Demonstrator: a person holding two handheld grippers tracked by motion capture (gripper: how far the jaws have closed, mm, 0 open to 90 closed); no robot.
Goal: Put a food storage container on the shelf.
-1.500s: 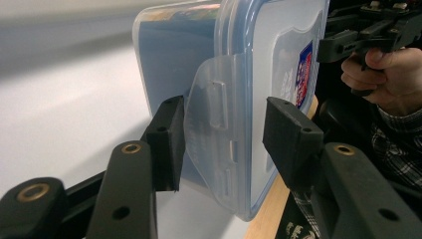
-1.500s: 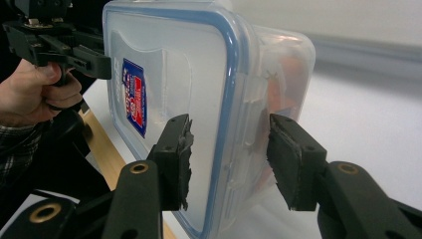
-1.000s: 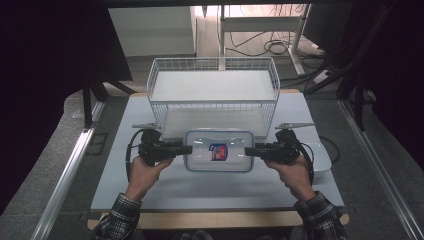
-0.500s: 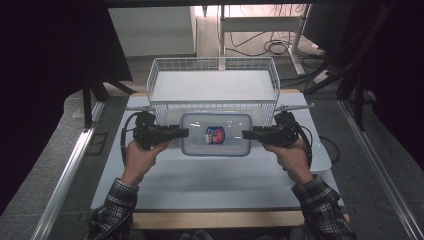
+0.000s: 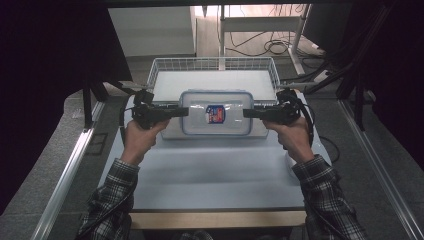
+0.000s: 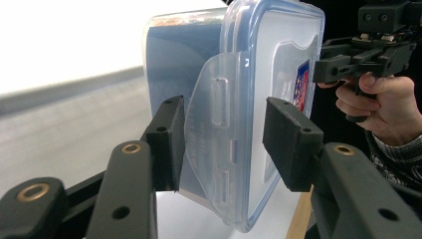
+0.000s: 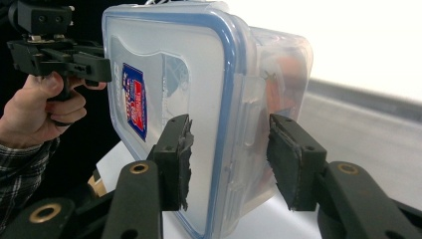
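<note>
Both grippers are carrying a clear plastic food container w/ blue-rimmed lid above the table, in front of the wire basket. Left gripper is pinching its left end flap, though contact looks partial; right gripper is clamping the opposite end.

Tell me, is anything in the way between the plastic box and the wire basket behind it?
Nothing visible blocks it. The plastic box hangs between the left gripper and right gripper, at the near rim of the wire basket, whose floor looks bare.

The tabletop is covered by a pale sheet; a white wire basket is set at its far edge.
</note>
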